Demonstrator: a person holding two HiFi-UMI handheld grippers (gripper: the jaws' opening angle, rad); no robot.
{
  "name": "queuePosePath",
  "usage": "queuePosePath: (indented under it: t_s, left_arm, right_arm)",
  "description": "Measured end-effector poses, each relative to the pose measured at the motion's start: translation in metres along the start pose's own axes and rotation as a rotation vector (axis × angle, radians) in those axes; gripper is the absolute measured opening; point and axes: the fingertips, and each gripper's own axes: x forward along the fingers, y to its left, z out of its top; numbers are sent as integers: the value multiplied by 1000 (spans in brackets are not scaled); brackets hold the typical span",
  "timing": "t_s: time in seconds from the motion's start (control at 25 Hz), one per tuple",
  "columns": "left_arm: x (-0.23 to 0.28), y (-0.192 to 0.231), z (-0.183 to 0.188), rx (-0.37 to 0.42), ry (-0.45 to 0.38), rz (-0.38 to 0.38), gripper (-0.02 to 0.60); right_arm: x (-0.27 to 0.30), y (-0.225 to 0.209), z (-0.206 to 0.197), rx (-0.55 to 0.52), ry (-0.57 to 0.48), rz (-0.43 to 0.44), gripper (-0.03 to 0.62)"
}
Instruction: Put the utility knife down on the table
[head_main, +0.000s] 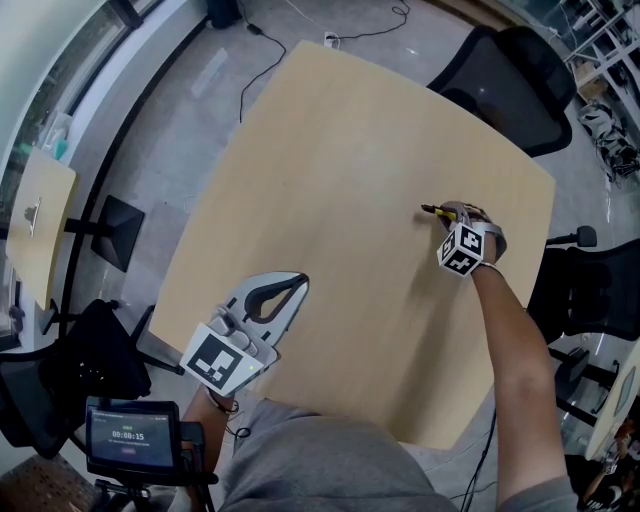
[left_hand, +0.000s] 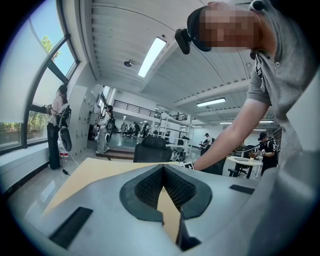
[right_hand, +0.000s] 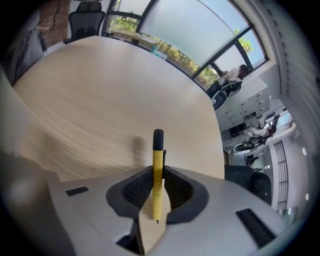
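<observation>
The utility knife (right_hand: 158, 170) is slim and yellow with a black tip, and my right gripper (right_hand: 158, 172) is shut on its body. In the head view the utility knife (head_main: 436, 211) sticks out leftwards from my right gripper (head_main: 455, 217), just above the right part of the light wooden table (head_main: 350, 190). Its shadow lies on the wood close below it. My left gripper (head_main: 296, 279) rests low over the table's near left part, its jaw tips touching and nothing between them. In the left gripper view, my left gripper (left_hand: 163, 166) points level across the table (left_hand: 87, 172).
Black office chairs (head_main: 515, 85) stand past the table's far right edge, another chair (head_main: 590, 290) at the right side. A tripod with a small screen (head_main: 132, 438) stands at the near left. A cable (head_main: 265, 45) runs on the floor beyond the far edge. People (left_hand: 57, 125) stand far off in the room.
</observation>
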Motion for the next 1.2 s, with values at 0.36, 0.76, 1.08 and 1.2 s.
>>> queuePosePath:
  t_s: [0.36, 0.76, 1.08, 1.2]
  left_arm:
    - [-3, 2, -2, 3, -2, 6, 5]
    - [-5, 0, -6, 39, 10, -9, 5]
    - [-23, -23, 11, 65, -24, -31, 5]
    - [-32, -37, 15, 80, -30, -44, 5]
  right_arm:
    - [10, 24, -3, -79, 41, 71, 72]
    - [11, 56, -12, -43, 58, 183, 117]
    - [-37, 52, 7, 212, -66, 97, 158]
    - [-70, 52, 19, 339, -151, 31, 156]
